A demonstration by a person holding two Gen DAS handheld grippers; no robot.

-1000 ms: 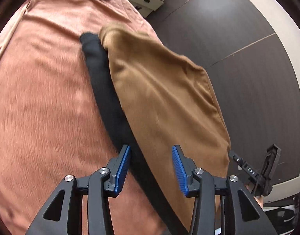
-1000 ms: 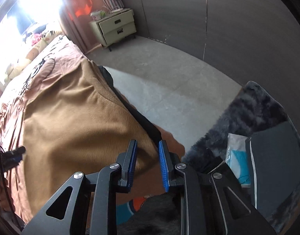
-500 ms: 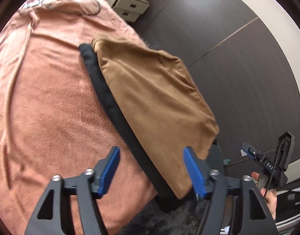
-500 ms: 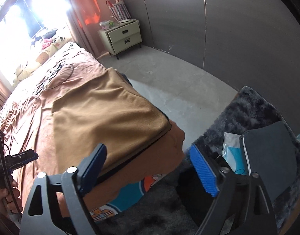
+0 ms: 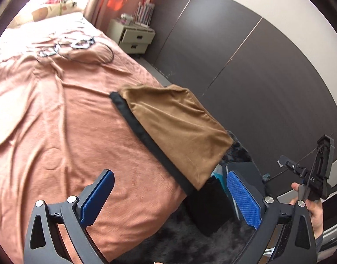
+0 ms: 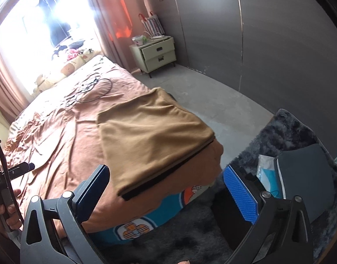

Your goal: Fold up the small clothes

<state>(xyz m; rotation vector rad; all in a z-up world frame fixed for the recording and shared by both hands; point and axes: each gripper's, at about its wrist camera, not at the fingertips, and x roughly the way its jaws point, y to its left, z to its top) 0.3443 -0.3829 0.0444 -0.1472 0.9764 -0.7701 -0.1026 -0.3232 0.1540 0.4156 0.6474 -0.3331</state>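
Bed [image 5: 58,132] carried the brown garment [image 5: 175,129], folded flat over a black layer [image 5: 146,136] at the corner nearest the floor; fold read as finished, the next move likely a fresh piece or tidying the edge. Left gripper [image 5: 168,200] and right gripper [image 6: 166,195] were both opening, nothing between the jaws. Nightstand [image 6: 155,54] drawers were closed, contents unseen.

Home bedroom: bed [image 6: 58,132] with salmon cover, 2-drawer nightstand [image 6: 155,54], curtained window [image 6: 36,22], dark wardrobe panels [image 6: 267,44], shaggy rug [image 6: 285,129].
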